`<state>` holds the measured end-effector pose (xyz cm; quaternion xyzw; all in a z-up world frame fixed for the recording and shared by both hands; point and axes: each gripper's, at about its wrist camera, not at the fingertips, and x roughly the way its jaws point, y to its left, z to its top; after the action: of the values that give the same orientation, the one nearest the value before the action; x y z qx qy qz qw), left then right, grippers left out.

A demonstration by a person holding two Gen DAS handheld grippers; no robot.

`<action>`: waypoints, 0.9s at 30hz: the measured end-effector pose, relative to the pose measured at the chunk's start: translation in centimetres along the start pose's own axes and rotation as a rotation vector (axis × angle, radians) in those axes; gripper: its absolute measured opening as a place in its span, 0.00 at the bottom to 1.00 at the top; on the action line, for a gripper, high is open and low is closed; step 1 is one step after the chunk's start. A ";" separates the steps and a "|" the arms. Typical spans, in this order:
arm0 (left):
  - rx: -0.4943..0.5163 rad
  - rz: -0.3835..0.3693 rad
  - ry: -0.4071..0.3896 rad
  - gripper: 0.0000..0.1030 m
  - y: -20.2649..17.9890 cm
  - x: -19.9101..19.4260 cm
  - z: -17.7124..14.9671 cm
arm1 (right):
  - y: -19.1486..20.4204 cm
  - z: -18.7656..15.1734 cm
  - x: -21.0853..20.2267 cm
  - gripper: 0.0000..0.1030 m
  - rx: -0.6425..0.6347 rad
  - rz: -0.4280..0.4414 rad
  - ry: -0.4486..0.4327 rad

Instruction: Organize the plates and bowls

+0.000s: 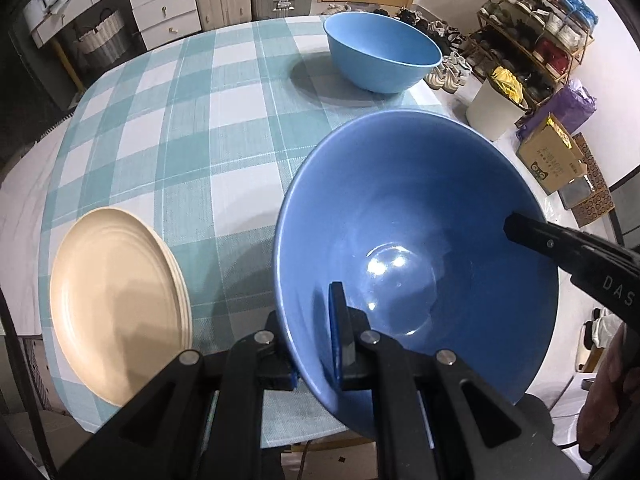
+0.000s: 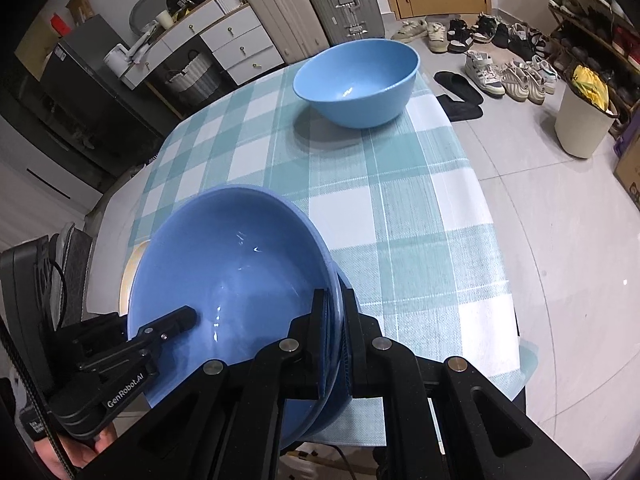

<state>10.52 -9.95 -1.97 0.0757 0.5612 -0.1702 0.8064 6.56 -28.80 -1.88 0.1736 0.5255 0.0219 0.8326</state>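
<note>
A deep blue bowl hangs tilted over the near part of the checked table, held by both grippers. My left gripper is shut on the bowl's near rim, one finger inside and one outside. On the opposite rim my right gripper is shut the same way. Its inner finger shows in the left wrist view, and the left one's finger shows in the right wrist view. A lighter blue bowl stands upright at the table's far side. A stack of cream plates lies at the near left.
The teal and white checked cloth covers the table, whose right edge drops to a tiled floor. On that side stand a white bin, a cardboard box, shoes and a shoe rack. Drawers and suitcases stand behind the table.
</note>
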 end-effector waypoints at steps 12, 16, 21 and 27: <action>-0.013 -0.030 -0.087 0.08 0.4 1.2 -1.7 | -0.2 -1.5 1.8 0.07 -0.065 -0.049 -0.002; 0.019 -0.009 -0.114 0.08 0.1 1.4 -2.1 | 0.2 -1.6 1.8 0.07 -0.109 -0.070 -0.020; 0.070 0.051 -0.114 0.12 -0.8 1.6 -2.5 | -0.2 -1.8 2.0 0.07 -0.099 -0.065 -0.020; 0.107 0.091 -0.078 0.13 -1.3 1.7 -2.3 | -0.5 -2.3 2.2 0.07 -0.109 -0.060 -0.018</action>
<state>8.53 -10.77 -4.25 0.1376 0.5156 -0.1658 0.8293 5.45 -28.17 -4.89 0.1122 0.5210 0.0240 0.8458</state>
